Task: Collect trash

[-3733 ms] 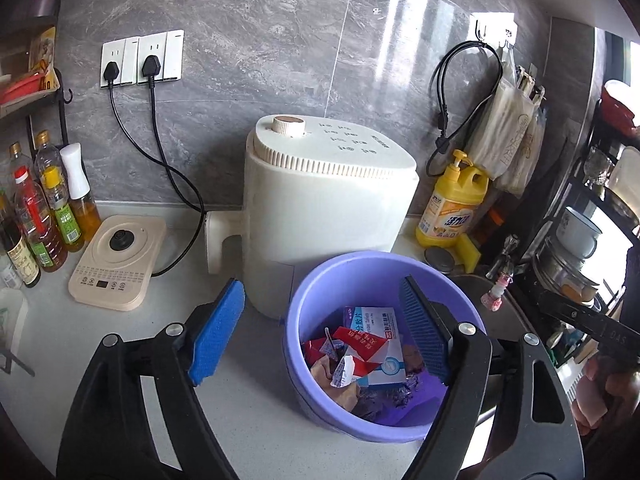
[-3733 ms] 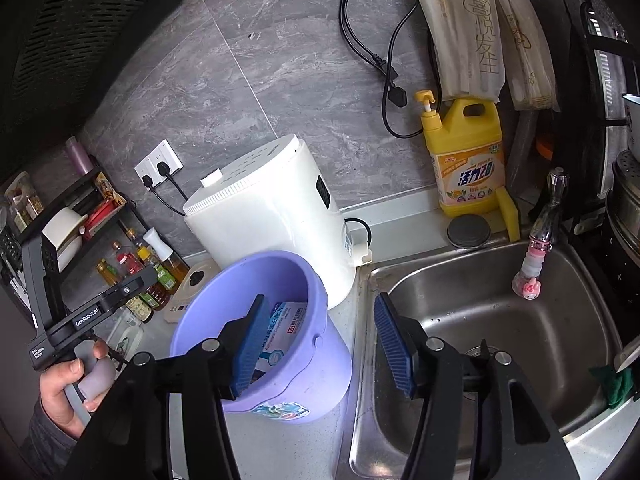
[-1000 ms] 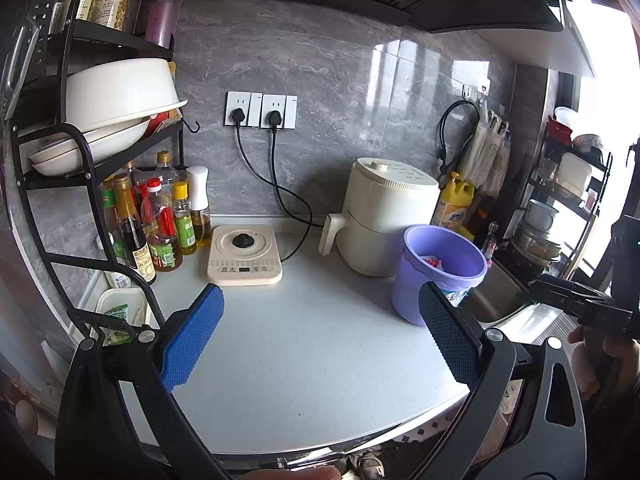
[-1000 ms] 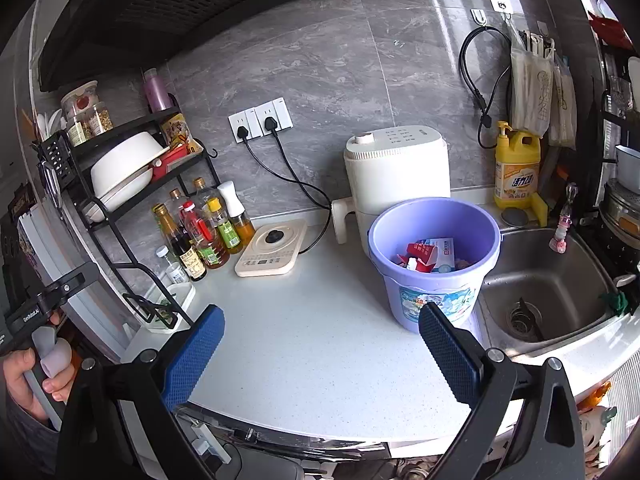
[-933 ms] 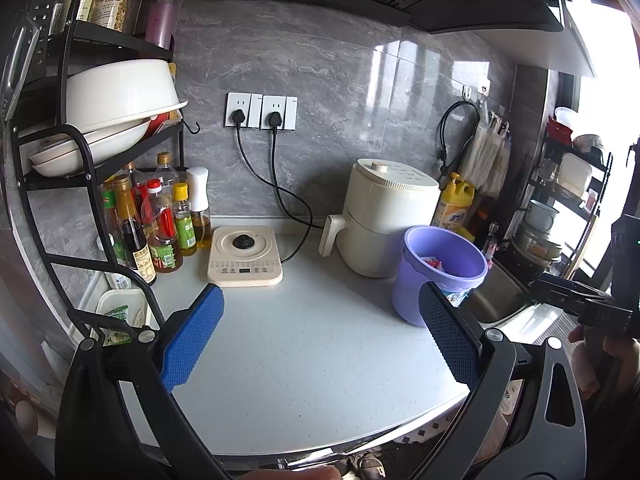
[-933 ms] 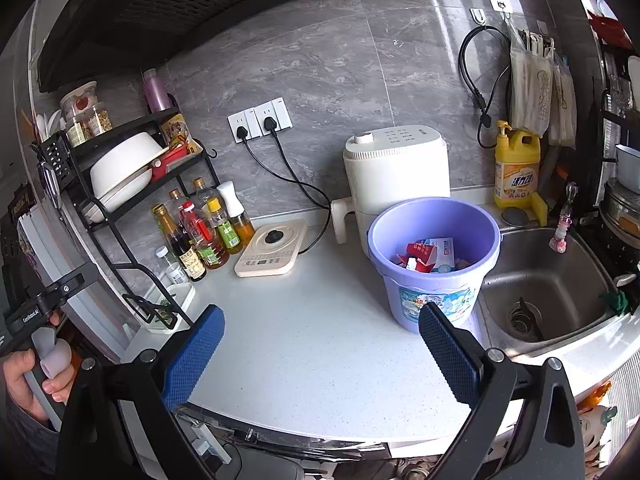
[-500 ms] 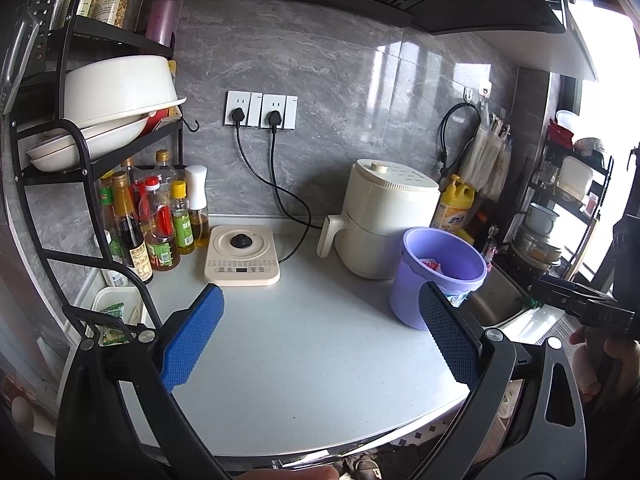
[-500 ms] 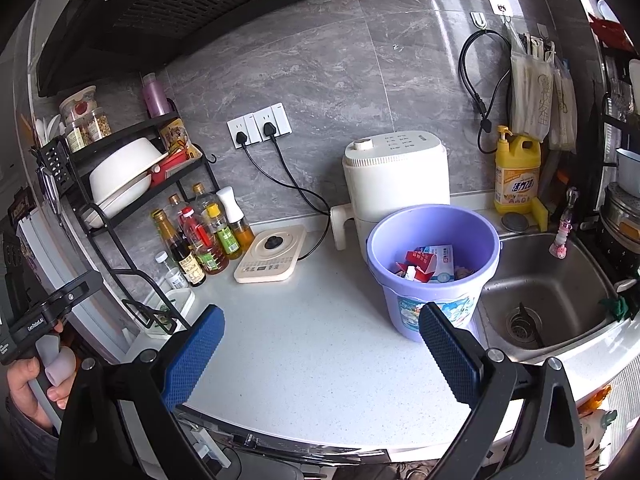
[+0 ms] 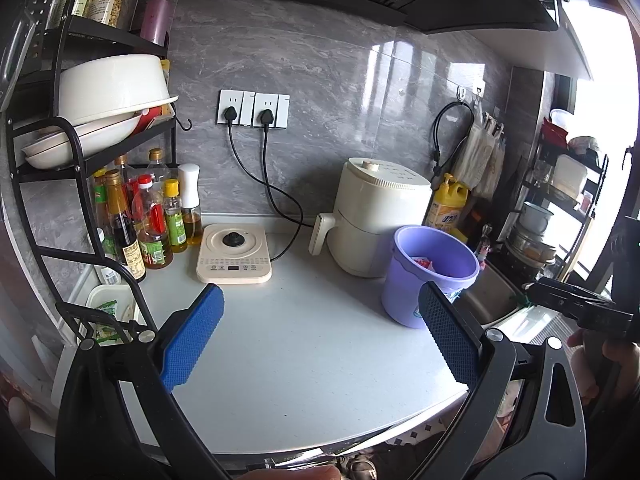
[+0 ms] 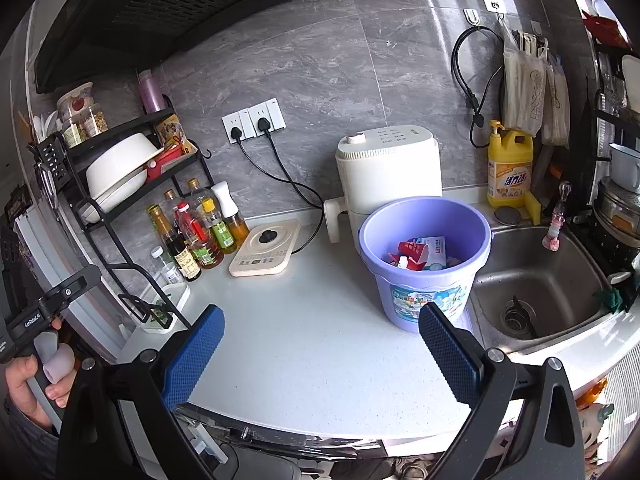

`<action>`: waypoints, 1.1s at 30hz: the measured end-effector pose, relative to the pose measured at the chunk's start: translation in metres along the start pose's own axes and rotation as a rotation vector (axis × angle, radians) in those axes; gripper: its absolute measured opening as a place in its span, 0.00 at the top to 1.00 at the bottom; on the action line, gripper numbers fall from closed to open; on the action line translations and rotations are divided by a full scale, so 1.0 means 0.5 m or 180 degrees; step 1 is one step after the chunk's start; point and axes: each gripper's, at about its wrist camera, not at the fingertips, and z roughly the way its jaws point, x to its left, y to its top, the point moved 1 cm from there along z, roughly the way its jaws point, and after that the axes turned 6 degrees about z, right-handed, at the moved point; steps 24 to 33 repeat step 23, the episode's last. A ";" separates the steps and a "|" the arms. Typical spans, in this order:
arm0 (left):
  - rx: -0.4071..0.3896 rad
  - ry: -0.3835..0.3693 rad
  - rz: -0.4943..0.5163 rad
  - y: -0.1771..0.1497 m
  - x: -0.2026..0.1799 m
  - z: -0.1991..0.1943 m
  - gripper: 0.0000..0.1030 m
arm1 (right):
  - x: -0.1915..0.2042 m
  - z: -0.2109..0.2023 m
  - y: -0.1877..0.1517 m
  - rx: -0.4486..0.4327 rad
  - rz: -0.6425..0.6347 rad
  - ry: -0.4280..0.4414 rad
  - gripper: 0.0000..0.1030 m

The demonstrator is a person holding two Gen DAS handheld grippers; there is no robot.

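Note:
A purple bucket (image 10: 424,268) stands on the white counter (image 10: 312,344) beside the sink. It holds red and white packaging trash (image 10: 420,254). The bucket also shows in the left wrist view (image 9: 430,276), right of centre. My left gripper (image 9: 320,336) is open and empty, held back over the counter's front edge. My right gripper (image 10: 320,340) is open and empty, also back from the counter, with the bucket just beyond its right finger.
A white air fryer (image 10: 386,176) stands behind the bucket. A small induction cooker (image 10: 266,254) and several sauce bottles (image 10: 192,236) sit under a black dish rack (image 10: 120,176) on the left. The steel sink (image 10: 536,284) and a yellow detergent bottle (image 10: 510,168) are on the right.
Both grippers were close over the bucket 3.7 s ago and have pulled far back from the counter. In the last second the views barely shift. Both stay open.

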 end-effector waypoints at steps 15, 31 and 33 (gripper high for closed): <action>0.0034 0.0046 0.0036 0.006 -0.028 0.031 0.06 | -0.028 0.009 0.005 0.0050 0.0020 -0.0002 0.07; 0.0168 0.0056 -0.0022 0.018 -0.059 0.116 0.06 | -0.078 0.055 0.026 0.0145 0.0048 -0.0010 0.07; 0.0168 0.0056 -0.0022 0.018 -0.059 0.116 0.06 | -0.078 0.055 0.026 0.0145 0.0048 -0.0010 0.07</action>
